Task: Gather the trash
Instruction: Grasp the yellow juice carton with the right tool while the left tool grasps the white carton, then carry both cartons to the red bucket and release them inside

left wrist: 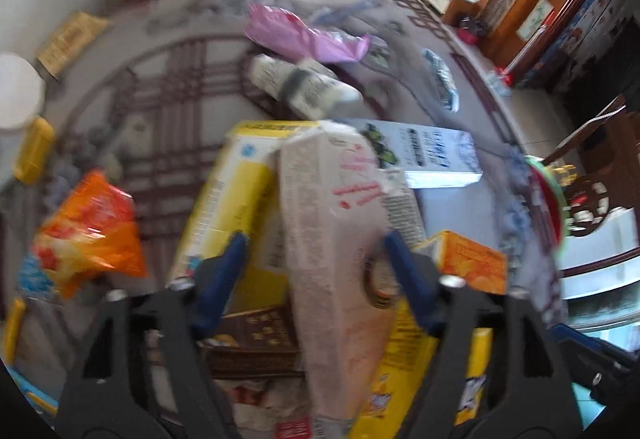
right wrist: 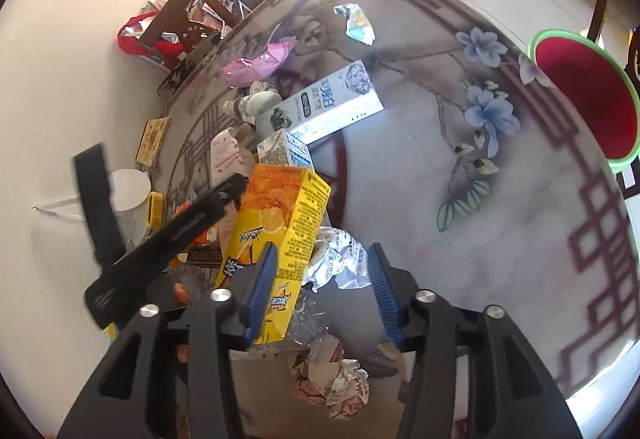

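While lying lengthwise away, pink carton (left wrist: 340, 231) | left hand-held gripper (left wrist: 312, 243) straddles, parted | right (right wrist: 320, 271) agape

- carton pile (right wrist: 276, 239) at table's (right wrist: 460, 199) left edge, near wall
- long box (right wrist: 324, 103) behind pile, lying flat
- bottle (left wrist: 304, 85) behind long box, on its side
- plastic bag (left wrist: 300, 35) behind bottle
- basin (right wrist: 588, 99) at table's far right edge
- crumpled paper (right wrist: 340, 379) in front of pile

pink carton (left wrist: 340, 223) motion-blurred, its lower end cut off, brown box (left wrist: 256, 339) half hidden beneath it
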`<state>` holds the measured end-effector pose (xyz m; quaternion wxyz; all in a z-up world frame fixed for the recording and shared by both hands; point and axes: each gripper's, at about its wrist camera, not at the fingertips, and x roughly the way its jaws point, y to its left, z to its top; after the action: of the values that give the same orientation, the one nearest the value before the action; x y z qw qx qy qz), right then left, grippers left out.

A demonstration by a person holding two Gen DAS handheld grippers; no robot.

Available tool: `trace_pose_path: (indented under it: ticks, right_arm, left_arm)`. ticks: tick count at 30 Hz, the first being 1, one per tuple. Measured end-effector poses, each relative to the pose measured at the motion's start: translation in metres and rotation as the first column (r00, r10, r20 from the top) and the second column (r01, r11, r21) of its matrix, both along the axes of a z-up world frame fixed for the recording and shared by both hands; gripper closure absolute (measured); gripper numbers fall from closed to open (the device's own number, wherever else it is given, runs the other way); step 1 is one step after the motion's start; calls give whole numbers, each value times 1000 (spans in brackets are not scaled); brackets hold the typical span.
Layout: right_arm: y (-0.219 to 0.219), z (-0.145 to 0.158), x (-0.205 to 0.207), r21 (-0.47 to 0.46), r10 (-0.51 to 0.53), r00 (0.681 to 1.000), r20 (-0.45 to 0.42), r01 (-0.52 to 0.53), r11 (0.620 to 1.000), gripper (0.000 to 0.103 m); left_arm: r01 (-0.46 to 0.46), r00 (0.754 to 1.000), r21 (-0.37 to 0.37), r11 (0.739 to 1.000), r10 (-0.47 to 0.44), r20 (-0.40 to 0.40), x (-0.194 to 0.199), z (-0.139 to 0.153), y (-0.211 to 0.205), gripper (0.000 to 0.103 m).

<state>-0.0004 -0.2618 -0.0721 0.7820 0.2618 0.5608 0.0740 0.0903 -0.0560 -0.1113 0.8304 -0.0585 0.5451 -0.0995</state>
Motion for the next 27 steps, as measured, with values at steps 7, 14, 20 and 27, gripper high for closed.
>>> trace_pose_path:
  ticks: [7, 14, 20, 27]
  right_arm:
    - [38, -11, 12, -34, 93, 994, -49, -95, 995, 38]
    - [86, -28, 33, -157, 144, 987, -68, -153, 976, 21]
    - [96, -51, 42, -288, 191, 979, -72, -203, 936, 33]
    - [63, -25, 33, -193, 197, 980, 27, -188, 963, 40]
  left_arm:
    - [-57, 997, -79, 995, 61, 47, -18, 24, 27, 75]
    - [-149, 977, -74, 986, 158, 143, -39, 56, 71, 76]
    - [-150, 975, -77, 986, 160, 154, -43, 60, 77, 76]
    - [-91, 979, -95, 991, 107, 172, -45, 68, 58, 77]
